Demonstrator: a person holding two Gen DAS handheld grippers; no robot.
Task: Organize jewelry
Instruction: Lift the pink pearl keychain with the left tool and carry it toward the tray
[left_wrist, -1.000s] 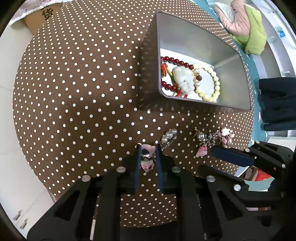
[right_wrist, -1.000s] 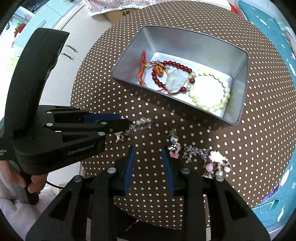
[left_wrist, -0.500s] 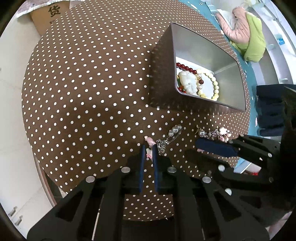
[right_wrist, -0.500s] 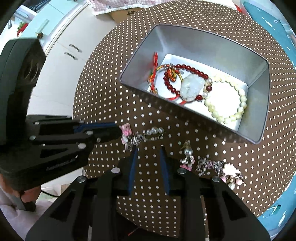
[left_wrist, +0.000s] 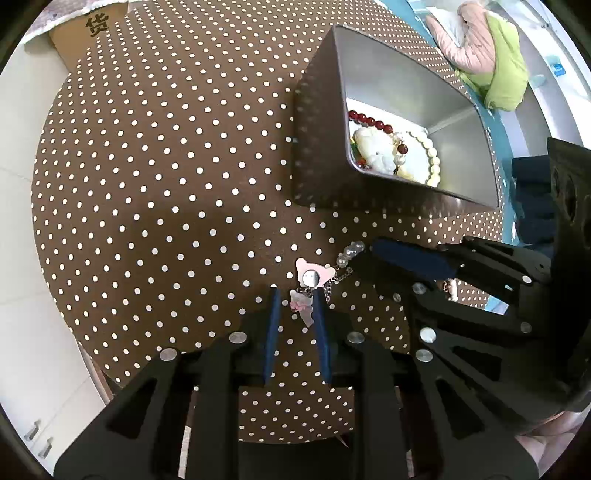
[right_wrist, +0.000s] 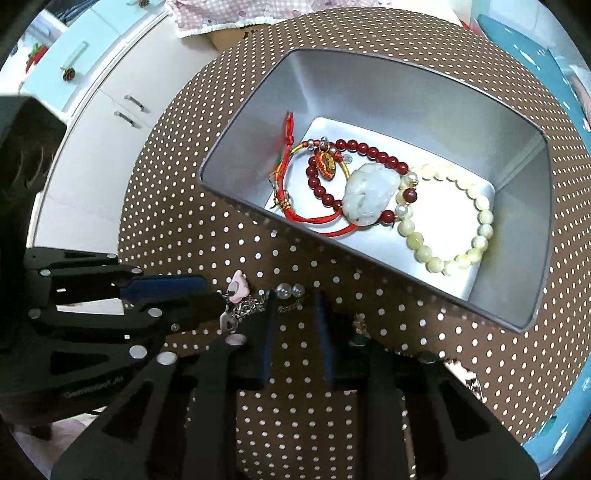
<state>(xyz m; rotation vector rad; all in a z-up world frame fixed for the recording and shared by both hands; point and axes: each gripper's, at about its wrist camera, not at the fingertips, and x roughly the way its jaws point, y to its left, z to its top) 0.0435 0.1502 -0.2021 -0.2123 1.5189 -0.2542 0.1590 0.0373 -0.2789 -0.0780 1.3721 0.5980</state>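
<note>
A pink charm earring (left_wrist: 314, 275) with a short chain and pearls (left_wrist: 351, 253) lies on the dotted table (left_wrist: 166, 184). My left gripper (left_wrist: 295, 297) points down over its pink end. Its jaws are opening, and a pale charm sits loose between them. My right gripper (right_wrist: 295, 299) straddles the chain (right_wrist: 291, 304) next to the pearls (right_wrist: 290, 290). Its jaws are closing and its pads are not pressing. Behind stands the silver tin (right_wrist: 369, 92) holding a red bead bracelet (right_wrist: 369, 151), a white jade pendant (right_wrist: 369, 194) and a cream bead bracelet (right_wrist: 461, 229).
A second earring (right_wrist: 358, 326) and a pink bead cluster (right_wrist: 465, 373) lie beside my right gripper's fingers, partly hidden. A cardboard box (left_wrist: 92, 22) sits past the table's far edge, white cabinets (right_wrist: 110, 110) stand at the left, and pink and green clothing (left_wrist: 491, 55) lies beyond the tin.
The left jaws closed on the pink charm, then widened again. The right gripper moved left and lower, from the second earring to the pearl chain, and its jaws narrowed.
</note>
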